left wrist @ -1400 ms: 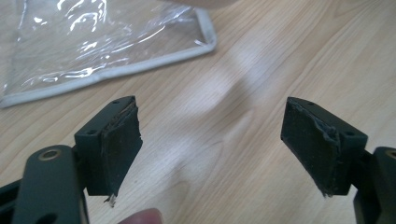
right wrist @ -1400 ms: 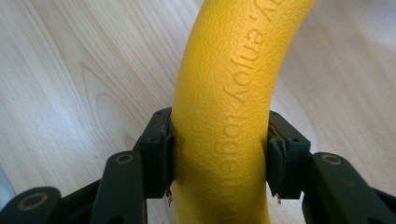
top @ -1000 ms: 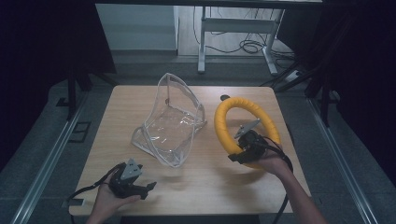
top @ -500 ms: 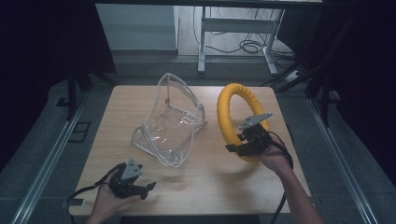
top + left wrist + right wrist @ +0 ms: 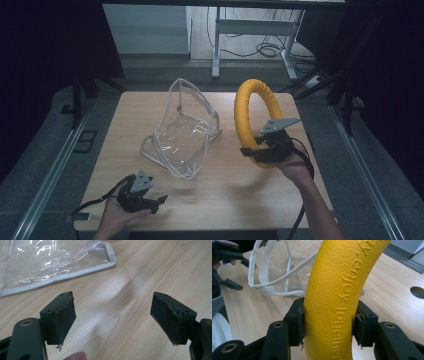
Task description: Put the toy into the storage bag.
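textured yellow foam ring, upright

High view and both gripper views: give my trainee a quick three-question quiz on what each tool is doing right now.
1. True or false: the right tool is shut on the yellow ring.
2. What lies between the pads of the left tool?
A. the clear bag's edge
B. nothing
C. the ring
3. Fill in: the clear bag sits on the wooden ____.

Key: 1 true; 2 B; 3 table.
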